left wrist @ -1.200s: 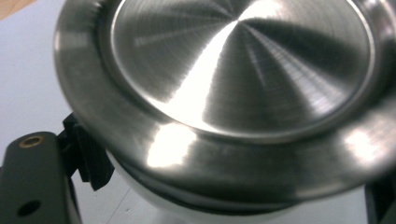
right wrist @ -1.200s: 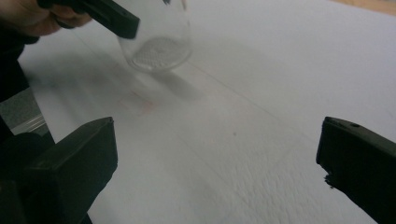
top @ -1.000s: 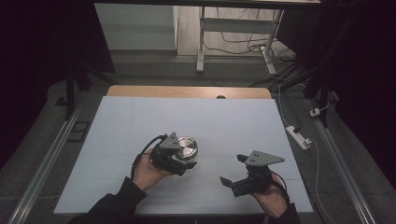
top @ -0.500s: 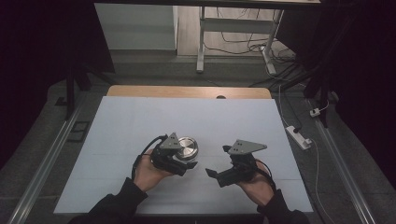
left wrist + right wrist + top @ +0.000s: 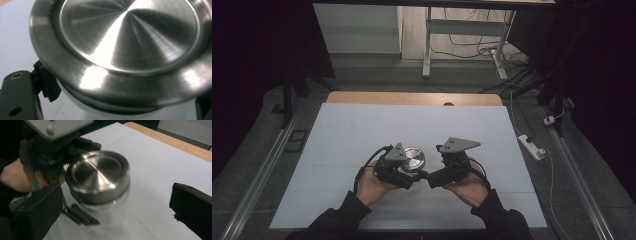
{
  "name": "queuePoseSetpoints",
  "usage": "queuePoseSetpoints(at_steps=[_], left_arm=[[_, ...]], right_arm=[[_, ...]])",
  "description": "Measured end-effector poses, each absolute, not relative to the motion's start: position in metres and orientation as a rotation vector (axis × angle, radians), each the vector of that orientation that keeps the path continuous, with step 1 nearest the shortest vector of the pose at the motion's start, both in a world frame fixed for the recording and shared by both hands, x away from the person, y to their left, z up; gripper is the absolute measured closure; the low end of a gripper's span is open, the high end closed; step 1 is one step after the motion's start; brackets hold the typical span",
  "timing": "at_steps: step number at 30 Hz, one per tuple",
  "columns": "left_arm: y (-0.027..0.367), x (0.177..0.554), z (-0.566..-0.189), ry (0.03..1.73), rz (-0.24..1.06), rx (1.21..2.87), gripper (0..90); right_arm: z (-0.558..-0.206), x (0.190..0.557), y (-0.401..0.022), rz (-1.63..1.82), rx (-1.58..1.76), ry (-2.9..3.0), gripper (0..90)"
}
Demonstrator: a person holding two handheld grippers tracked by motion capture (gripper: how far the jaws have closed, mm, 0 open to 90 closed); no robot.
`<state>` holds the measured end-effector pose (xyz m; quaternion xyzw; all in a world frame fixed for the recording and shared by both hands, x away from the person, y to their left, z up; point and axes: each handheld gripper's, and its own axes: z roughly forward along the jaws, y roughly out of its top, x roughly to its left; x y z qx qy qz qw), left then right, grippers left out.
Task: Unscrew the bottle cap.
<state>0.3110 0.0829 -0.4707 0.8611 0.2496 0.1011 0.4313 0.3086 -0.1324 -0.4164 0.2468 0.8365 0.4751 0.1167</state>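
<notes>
One jar (image 5: 413, 160) sits just below the middle of the high view, on the pale table (image 5: 362, 130): clear body, brushed steel lid (image 5: 98, 173) seated flat on top. I judge the job to be getting that lid off, and it is not yet off; no gap shows between lid and body in the right gripper view, though the glass there is blurred.

Left tool (image 5: 404, 176) is clamped on the jar's body, below the lid. In the left gripper view the lid (image 5: 130, 37) crowds the frame, with one black jaw pressed against the body at lower left; the other jaw is barely visible at the lower right edge.

Right tool (image 5: 432, 180) is beside the jar, at lower centre of the high view, close to the left tool. Its own view shows both jaws spread wide, one at lower left, one at the right edge, with the jar between and beyond them. No contact with the lid yet.

Done, by my reading: jar steadied. Left: close the right tool on the lid's rim, twist, lift clear.
</notes>
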Motion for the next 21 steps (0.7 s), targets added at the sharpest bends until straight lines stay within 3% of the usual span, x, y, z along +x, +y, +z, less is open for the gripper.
queuePoseSetpoints(at_steps=[8, 14, 17, 21], left_arm=[[0.081, 0.311, -0.471, 0.632, 0.250, 2.150, 15.4], [0.081, 0.311, -0.471, 0.631, 0.244, 2.155, 15.4], [0.080, 0.311, -0.472, 0.631, 0.238, 2.156, 15.4], [0.083, 0.312, -0.471, 0.609, 0.230, 2.164, 15.4]], right_arm=[[-0.416, 0.314, -0.108, 1.366, 0.673, 2.469, 0.8], [-0.420, 0.316, -0.097, 1.345, 0.630, 2.475, 9.2], [-0.422, 0.315, -0.093, 1.353, 0.602, 2.482, 19.0], [-0.422, 0.316, -0.093, 1.366, 0.590, 2.484, 19.6]])
